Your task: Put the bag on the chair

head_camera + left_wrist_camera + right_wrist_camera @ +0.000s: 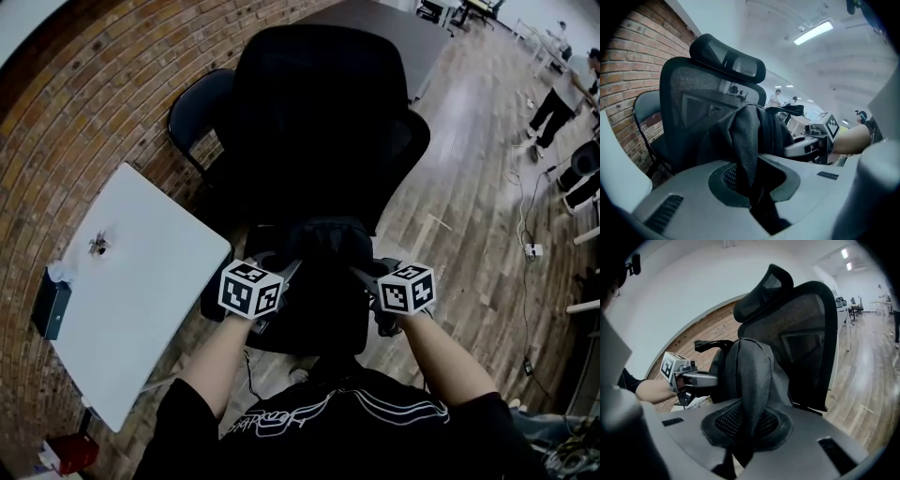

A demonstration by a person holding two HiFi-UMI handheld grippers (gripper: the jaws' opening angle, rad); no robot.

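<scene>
The carrying step looks nearly done. The left gripper (pixel 279 269) has its jaws pinched tight on one dark strap (pixel 749 154) of the bag (pixel 323 246), and the right gripper (pixel 367 274) is clamped the same way on the other strap (pixel 749 380). The bag hangs between them, in front of the backrest and over the seat of the office chair (pixel 319 112). I cannot tell whether its bottom touches the seat.

The next move, I judge, is to lower both grippers evenly until the seat bears the weight, then let the straps go.

To the left, a white table (pixel 141 272) stands close beside the office chair. A folding chair (pixel 192 108) sits by the brick wall (pixel 84 103). Neither blocks the seat. A dark tabletop (pixel 403 37) lies behind, and people (pixel 558 98) stand well off at the right.
</scene>
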